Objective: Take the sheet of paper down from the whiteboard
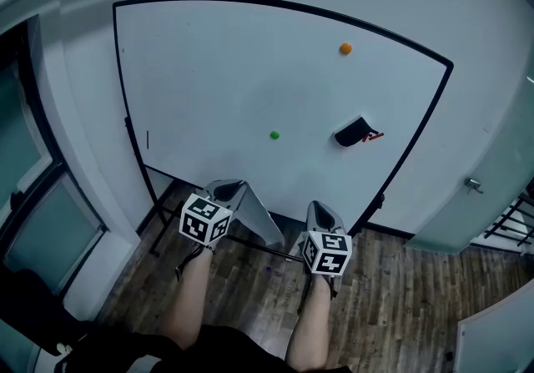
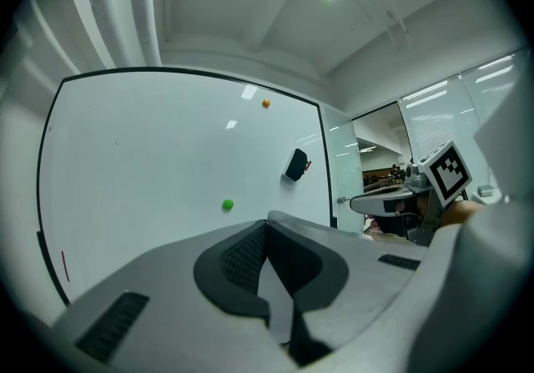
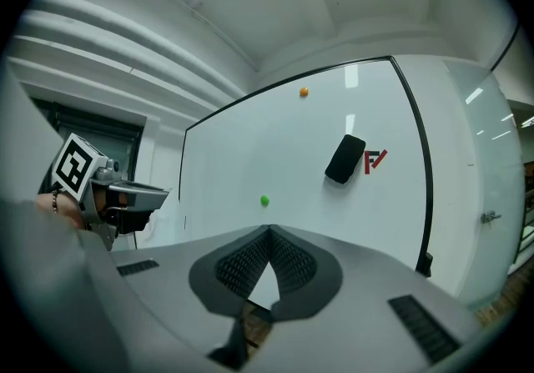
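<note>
The whiteboard (image 1: 250,71) stands in front of me on a wooden floor. On it are a green magnet (image 1: 274,135), an orange magnet (image 1: 345,48) and a black eraser (image 1: 352,133). No paper hangs on the board. My left gripper (image 1: 229,186) is low in front of the board's bottom edge. It is shut on a pale sheet of paper (image 1: 260,221) that slopes down to the right from its jaws. In the left gripper view a sliver of the sheet (image 2: 275,292) shows between the closed pads. My right gripper (image 1: 321,206) is beside it, shut and empty.
The board's stand reaches the floor (image 1: 400,279) below both grippers. A door with a handle (image 1: 474,185) is at the right. A glass partition (image 1: 50,221) runs along the left. In the right gripper view the left gripper (image 3: 113,194) shows at the left edge.
</note>
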A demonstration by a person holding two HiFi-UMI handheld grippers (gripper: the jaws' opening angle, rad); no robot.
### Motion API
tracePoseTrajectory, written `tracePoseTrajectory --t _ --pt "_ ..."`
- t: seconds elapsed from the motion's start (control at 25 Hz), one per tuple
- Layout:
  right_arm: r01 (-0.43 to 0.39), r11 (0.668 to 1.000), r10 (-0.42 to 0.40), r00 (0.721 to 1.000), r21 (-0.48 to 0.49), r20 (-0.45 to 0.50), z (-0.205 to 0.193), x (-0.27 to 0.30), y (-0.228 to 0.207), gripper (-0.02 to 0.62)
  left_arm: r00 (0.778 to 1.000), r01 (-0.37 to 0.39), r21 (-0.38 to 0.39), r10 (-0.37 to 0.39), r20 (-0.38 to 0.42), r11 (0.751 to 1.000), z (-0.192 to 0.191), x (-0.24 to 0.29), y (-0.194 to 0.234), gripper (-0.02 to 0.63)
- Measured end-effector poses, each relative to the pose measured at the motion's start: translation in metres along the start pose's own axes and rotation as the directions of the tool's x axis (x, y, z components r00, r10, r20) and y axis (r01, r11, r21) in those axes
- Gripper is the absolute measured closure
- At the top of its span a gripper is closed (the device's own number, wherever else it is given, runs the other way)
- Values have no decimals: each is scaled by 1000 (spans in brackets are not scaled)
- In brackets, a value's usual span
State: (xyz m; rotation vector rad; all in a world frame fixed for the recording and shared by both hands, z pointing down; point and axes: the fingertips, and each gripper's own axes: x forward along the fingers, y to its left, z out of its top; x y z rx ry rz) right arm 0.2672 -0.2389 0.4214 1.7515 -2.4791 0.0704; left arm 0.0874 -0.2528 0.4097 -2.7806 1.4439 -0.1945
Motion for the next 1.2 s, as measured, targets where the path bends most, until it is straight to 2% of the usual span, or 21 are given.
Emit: tracePoseTrajectory --t 0.6,1.2 --pt "13 1000 -13 1000 3 -21 -14 -6 12 571 1000 28 -28 -28 -13 999 -12 -11 3 586" --pt "19 1000 -19 1000 -13 -17 -8 -5 23 572 998 65 -15 -65 -16 998 -11 -16 7 586"
